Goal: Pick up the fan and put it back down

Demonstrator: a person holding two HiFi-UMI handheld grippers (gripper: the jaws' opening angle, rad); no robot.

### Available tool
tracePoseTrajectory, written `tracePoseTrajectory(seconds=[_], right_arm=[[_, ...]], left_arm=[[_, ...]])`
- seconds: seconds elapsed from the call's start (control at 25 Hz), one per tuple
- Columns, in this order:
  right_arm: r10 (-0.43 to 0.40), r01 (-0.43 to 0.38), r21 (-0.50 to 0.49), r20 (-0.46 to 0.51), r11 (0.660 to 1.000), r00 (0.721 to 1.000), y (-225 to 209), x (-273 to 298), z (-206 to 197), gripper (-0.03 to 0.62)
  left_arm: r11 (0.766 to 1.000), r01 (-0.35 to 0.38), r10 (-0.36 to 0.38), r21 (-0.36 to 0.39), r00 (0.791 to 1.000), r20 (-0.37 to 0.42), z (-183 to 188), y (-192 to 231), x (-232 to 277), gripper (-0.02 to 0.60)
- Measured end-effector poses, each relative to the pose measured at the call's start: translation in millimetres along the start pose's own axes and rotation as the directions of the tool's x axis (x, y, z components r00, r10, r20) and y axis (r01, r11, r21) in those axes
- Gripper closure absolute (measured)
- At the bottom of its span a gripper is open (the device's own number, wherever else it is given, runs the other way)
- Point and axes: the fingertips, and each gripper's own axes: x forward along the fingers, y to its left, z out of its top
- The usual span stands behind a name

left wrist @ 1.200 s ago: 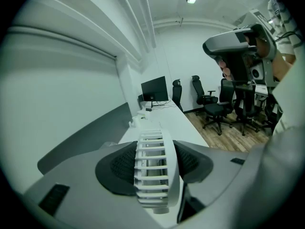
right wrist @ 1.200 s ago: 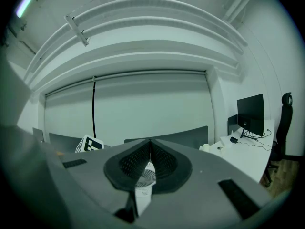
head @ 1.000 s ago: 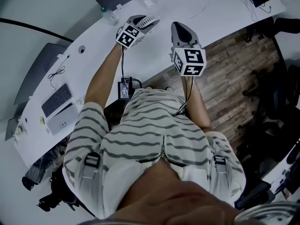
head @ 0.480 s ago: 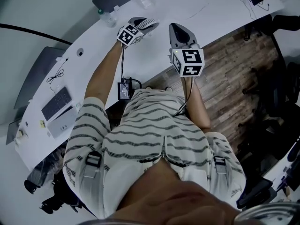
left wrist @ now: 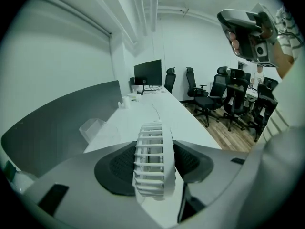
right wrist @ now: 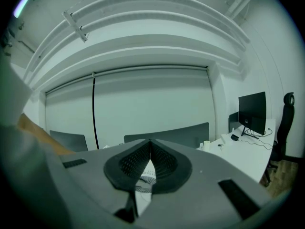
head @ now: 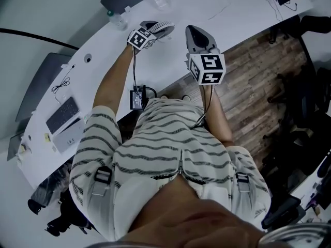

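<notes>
Left gripper view has my left claw (left wrist: 155, 154) clamped edge-on across the slatted grille rim of the white fan (left wrist: 151, 175) over the desk (left wrist: 164, 109), a light, brittle plastic cage I judge best held gently there, while my right claw (right wrist: 149, 147) hangs pinched together, empty.

An office: a long white table (left wrist: 164, 111) runs down the room, with a dark monitor (left wrist: 147, 73) at its far end, grey divider panels (left wrist: 57, 116) along its left side, and black swivel chairs (left wrist: 209, 97) on the wood floor (left wrist: 228, 133) to its right
</notes>
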Motion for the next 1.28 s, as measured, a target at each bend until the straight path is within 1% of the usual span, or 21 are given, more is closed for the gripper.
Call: tracePoseTrajectory(seconds=[0.2,0.28,0.44,0.6,0.72,0.92,0.96,1.04,1.16,1.2,1.28], right_arm=[[0.010,-0.010,0.004,0.000,1.000,1.000,0.1,0.0,0.7,0.582],[0.016,-0.016,0.020,0.002,1.000,1.000,-0.1,0.3,1.2,0.582],[0.020,-0.021,0.028,0.010,0.999,1.000,4.4,2.5,4.0,0.582],[0.031,-0.031,0.024,0.008,0.999,0.999,9.1,2.5,2.8,0.582],[0.034,-0.035,0.026,0.005,0.999,0.999,11.0,2.2,0.8,0.582],[0.034,-0.034,0.029,0.002,0.999,0.999,11.7,0.4,-0.4,0.582],[0.034,-0.034,0.030,0.002,0.999,0.999,11.6,-0.3,-0.2,0.582],[0.036,-0.036,0.031,0.002,0.999,0.999,11.6,-1.5,0.4,0.582],[0.040,-0.041,0.033,0.004,0.999,0.999,14.1,-2.5,0.3,0.582],[0.042,-0.042,0.034,0.005,0.999,0.999,14.9,-2.9,0.1,0.582],[0.044,-0.044,0.036,0.007,0.998,0.999,15.8,-3.9,0.4,0.582]], left_arm=[[0.999,-0.052,0.052,-0.009,0.997,-0.049,-10.2,8.9,0.6,0.353],[0.997,-0.069,0.068,-0.017,0.997,-0.046,-10.5,13.9,-0.3,0.351],[0.995,-0.098,0.097,-0.011,0.995,-0.021,-5.6,20.5,-7.6,0.342],[0.991,-0.131,0.131,-0.013,0.991,0.033,8.0,21.6,-16.9,0.341],[0.990,-0.142,0.142,-0.013,0.988,0.065,18.7,19.4,-22.6,0.341],[0.984,-0.171,0.175,-0.045,0.979,0.106,31.8,16.4,-34.9,0.349],[0.983,-0.180,0.184,-0.045,0.977,0.112,34.6,14.9,-37.8,0.378],[0.976,-0.213,0.217,-0.045,0.967,0.130,40.9,13.9,-44.5,0.461],[0.961,-0.268,0.276,-0.068,0.945,0.177,51.6,11.9,-58.7,0.556],[0.955,-0.287,0.297,-0.074,0.935,0.196,56.2,9.9,-64.7,0.572],[0.943,-0.319,0.332,-0.093,0.914,0.232,68.5,3.5,-77.9,0.574]])
